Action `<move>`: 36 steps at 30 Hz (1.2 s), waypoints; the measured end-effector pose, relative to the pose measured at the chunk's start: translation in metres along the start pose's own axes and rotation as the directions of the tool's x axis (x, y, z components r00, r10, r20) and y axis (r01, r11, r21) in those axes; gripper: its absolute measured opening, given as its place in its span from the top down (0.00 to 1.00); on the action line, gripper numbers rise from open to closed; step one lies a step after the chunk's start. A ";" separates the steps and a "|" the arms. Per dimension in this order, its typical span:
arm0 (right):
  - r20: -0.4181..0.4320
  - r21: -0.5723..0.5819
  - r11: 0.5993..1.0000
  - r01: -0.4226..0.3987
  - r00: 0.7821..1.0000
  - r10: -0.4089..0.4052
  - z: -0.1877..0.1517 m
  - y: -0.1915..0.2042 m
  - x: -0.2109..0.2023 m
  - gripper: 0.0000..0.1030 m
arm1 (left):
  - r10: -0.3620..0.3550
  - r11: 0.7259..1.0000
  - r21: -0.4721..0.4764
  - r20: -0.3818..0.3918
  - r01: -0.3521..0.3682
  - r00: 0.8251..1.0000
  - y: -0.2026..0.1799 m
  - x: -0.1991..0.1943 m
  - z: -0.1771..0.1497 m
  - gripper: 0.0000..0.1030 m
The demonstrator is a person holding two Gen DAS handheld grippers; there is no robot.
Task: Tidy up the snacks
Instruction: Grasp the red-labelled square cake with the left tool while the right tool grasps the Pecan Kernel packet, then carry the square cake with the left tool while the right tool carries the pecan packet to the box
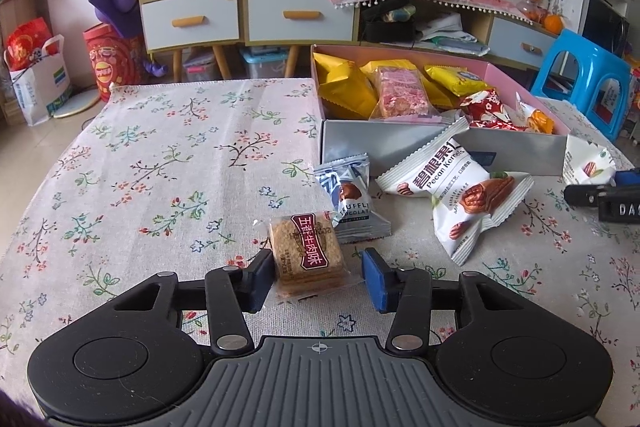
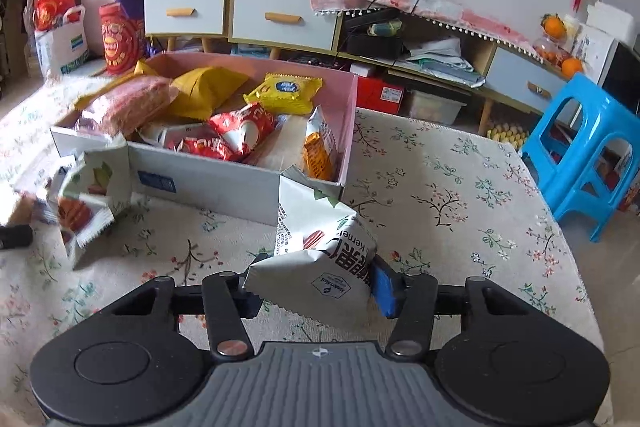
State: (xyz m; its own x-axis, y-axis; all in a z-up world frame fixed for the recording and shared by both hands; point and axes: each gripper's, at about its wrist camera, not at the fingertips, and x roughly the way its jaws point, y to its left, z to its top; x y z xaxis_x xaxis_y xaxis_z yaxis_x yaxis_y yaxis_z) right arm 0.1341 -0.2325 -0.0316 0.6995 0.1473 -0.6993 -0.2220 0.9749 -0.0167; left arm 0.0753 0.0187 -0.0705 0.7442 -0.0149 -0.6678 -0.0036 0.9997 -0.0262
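left gripper (image 1: 318,277): set low over the tablecloth, jaws part-way in around the beef cracker pack (image 1: 307,255); left pad is touching the pack's edge, right blue pad stands just clear of the wrapper, so no firm clamp is seen.
beef cracker pack: square, clear wrapper, dark red label, lying flat on the tablecloth (image 1: 160,167) between the left gripper's pads.
truffle chocolate packs (image 1: 354,201): small stack of blue-white packs just behind the cracker pack, in front of the box.
pecan kernel packs (image 1: 460,195): two white packs lying overlapped on the cloth, near the box front.
right gripper (image 2: 312,291): jaws drawn in on a white pecan pack (image 2: 316,263); right blue pad is pressed to the pack's side, left pad is hidden under the wrapper's crimped edge; pack looks clamped.
white pecan pack: tilted, its upper end leaning on the box's near corner.
snack box (image 2: 240,187): open, grey outside, pink inside, on the table; filled with yellow, pink and red packs.
blue stool (image 2: 584,155): beside the table, on the floor.
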 end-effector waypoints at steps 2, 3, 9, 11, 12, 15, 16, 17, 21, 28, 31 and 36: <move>0.004 0.024 1.000 -0.015 1.000 0.015 0.003 -0.004 -0.003 0.61 | -0.002 1.000 0.001 -0.004 0.002 1.000 0.000 -0.001 0.000 0.57; 0.004 0.034 0.999 -0.020 1.000 0.020 0.003 -0.005 -0.004 0.61 | -0.003 1.000 0.000 -0.007 0.003 1.000 0.000 -0.001 0.000 0.57; -0.033 0.127 0.991 -0.037 0.999 0.041 0.006 -0.019 -0.005 0.61 | -0.032 0.998 -0.052 -0.043 0.030 0.999 0.008 -0.004 0.003 0.62; -0.048 0.173 0.984 -0.049 0.997 0.058 0.007 -0.023 -0.006 0.61 | -0.041 0.997 -0.071 -0.054 0.037 0.998 0.011 -0.005 0.005 0.66; -0.055 0.194 0.979 -0.055 0.996 0.067 0.007 -0.025 -0.006 0.61 | -0.047 0.995 -0.087 -0.061 0.042 0.997 0.014 -0.006 0.005 0.66; -0.070 0.246 0.967 -0.069 0.994 0.089 0.008 -0.029 -0.007 0.61 | -0.058 0.993 -0.112 -0.075 0.049 0.995 0.018 -0.005 0.006 0.66; -0.075 0.261 0.962 -0.073 0.993 0.096 0.008 -0.030 -0.008 0.61 | -0.058 0.993 -0.112 -0.077 0.049 0.995 0.018 -0.005 0.006 0.66; -0.080 0.275 0.958 -0.076 0.992 0.101 0.009 -0.030 -0.008 0.61 | -0.060 0.992 -0.114 -0.078 0.050 0.995 0.018 -0.006 0.006 0.66; -0.100 0.301 0.950 -0.079 0.988 0.114 0.010 -0.029 -0.010 0.61 | -0.067 0.990 -0.128 -0.082 0.056 0.994 0.019 -0.006 0.007 0.66; -0.104 0.311 0.944 -0.108 0.984 0.147 0.014 -0.026 -0.018 0.61 | -0.069 0.989 -0.133 -0.090 0.057 0.994 0.019 -0.009 0.009 0.69; -0.104 0.320 0.940 -0.115 0.982 0.156 0.016 -0.026 -0.019 0.61 | -0.070 0.988 -0.147 -0.096 0.056 0.993 0.021 -0.011 0.010 0.69; -0.102 0.356 0.927 -0.120 0.981 0.166 0.020 -0.029 -0.022 0.61 | -0.080 0.983 -0.175 -0.085 0.064 0.993 0.025 -0.019 0.016 0.69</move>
State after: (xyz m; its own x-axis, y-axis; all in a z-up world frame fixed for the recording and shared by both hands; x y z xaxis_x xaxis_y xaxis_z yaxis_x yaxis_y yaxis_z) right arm 0.1384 -0.2604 -0.0018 0.5797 0.2892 -0.7617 -0.0477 0.9453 0.3226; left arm 0.0717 0.0444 -0.0469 0.6828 -0.0963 -0.7242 -0.0726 0.9774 -0.1984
